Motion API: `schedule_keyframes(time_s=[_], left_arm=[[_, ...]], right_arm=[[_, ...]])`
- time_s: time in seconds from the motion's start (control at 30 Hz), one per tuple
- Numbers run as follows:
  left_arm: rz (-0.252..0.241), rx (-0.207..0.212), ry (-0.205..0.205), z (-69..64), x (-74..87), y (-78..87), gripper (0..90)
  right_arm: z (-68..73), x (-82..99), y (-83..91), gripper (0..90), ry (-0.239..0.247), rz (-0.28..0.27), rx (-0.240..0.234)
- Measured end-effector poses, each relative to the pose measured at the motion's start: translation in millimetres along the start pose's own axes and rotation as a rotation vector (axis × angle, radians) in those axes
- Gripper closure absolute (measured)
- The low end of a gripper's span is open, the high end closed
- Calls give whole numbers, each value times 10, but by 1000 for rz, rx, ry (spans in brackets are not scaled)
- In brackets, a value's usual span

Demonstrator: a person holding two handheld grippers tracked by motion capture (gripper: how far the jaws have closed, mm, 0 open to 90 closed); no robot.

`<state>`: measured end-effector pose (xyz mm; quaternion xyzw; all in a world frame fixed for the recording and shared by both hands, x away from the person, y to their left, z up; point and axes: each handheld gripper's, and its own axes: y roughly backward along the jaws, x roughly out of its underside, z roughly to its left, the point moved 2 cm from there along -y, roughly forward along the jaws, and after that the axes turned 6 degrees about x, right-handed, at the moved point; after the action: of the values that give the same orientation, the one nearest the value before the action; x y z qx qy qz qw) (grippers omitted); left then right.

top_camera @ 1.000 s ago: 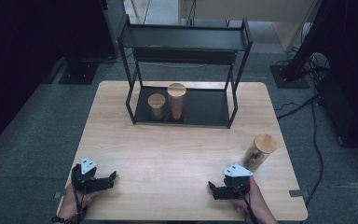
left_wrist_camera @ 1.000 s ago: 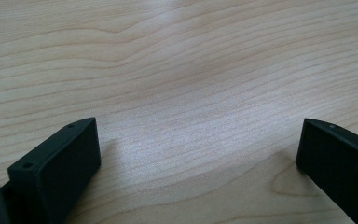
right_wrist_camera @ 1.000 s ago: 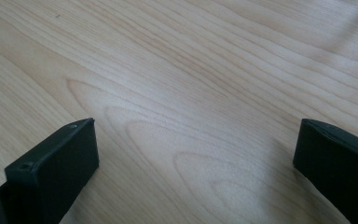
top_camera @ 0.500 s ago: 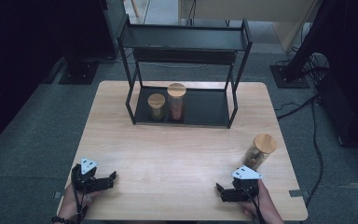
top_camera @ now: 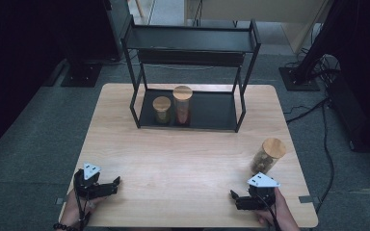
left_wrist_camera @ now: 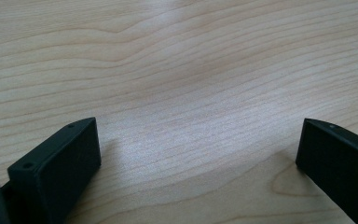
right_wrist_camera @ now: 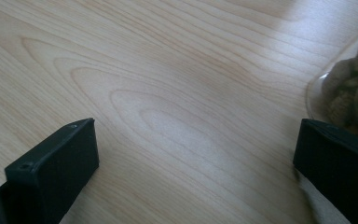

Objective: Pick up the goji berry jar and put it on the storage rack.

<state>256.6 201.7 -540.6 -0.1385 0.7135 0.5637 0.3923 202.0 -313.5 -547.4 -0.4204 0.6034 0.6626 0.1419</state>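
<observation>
A clear jar with a wooden lid (top_camera: 268, 155), filled with brown pieces, stands on the table's right side. My right gripper (top_camera: 232, 197) rests low near the front edge just in front of that jar, jaws pointing left and open. In the right gripper view the jar (right_wrist_camera: 349, 91) shows at the right edge beside the right jaw, and the right gripper (right_wrist_camera: 196, 154) holds nothing. My left gripper (top_camera: 116, 182) lies at the front left, jaws pointing right. In the left gripper view the left gripper (left_wrist_camera: 198, 154) is open over bare wood.
A black two-tier rack (top_camera: 244, 76) stands at the back of the wooden table (top_camera: 183, 159). On its lower shelf are a short jar (top_camera: 162, 109) and a taller jar (top_camera: 182, 105), both with wooden lids. Cables and stand bases lie on the floor around.
My right gripper has slid to the right along the front edge, ending closer to the jar on the table. The left gripper and all jars have stayed put.
</observation>
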Motion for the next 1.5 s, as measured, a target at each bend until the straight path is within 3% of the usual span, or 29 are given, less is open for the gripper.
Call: schedule_keyframes(time_s=[0.87, 1.5], left_arm=[[0, 0, 0, 0, 0, 0, 0], [-1, -1, 0, -1, 0, 0, 0]], right_arm=[[-359, 170, 133, 0, -44, 6, 48], [-834, 392, 307, 0, -129, 18, 130]])
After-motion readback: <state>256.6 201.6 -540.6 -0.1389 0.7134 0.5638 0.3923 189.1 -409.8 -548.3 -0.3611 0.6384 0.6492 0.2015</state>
